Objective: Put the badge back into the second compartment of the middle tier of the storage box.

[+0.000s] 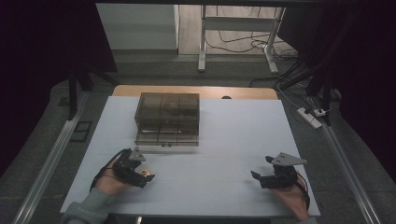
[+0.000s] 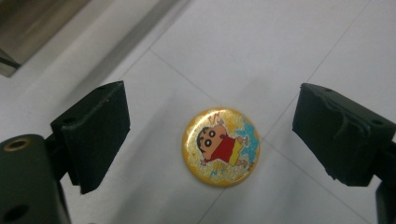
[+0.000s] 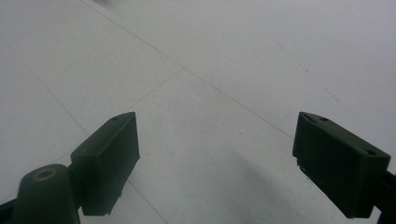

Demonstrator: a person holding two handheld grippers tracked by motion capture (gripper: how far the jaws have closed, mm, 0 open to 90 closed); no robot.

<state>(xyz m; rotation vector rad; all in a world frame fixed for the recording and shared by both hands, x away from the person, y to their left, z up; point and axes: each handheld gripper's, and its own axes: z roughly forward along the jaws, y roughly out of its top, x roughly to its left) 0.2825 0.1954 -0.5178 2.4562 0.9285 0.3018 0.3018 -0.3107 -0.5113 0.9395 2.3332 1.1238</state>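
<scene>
Left gripper view: left gripper [image 2: 212, 140] spreads wide around the badge [image 2: 221, 147], untouched, near the box [image 1: 168, 119]; right gripper [image 3: 217, 163] also wide.

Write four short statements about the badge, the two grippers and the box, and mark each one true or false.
1. The round cartoon badge lies flat on the white table between the open jaws of the left gripper. True.
2. The right gripper is shut on a second badge. False: its jaws stand open over bare table.
3. The smoky transparent box stands at the far side of the table, apart from both grippers. True.
4. The left gripper's jaws pinch the badge. False: there is a gap on each side.
</scene>
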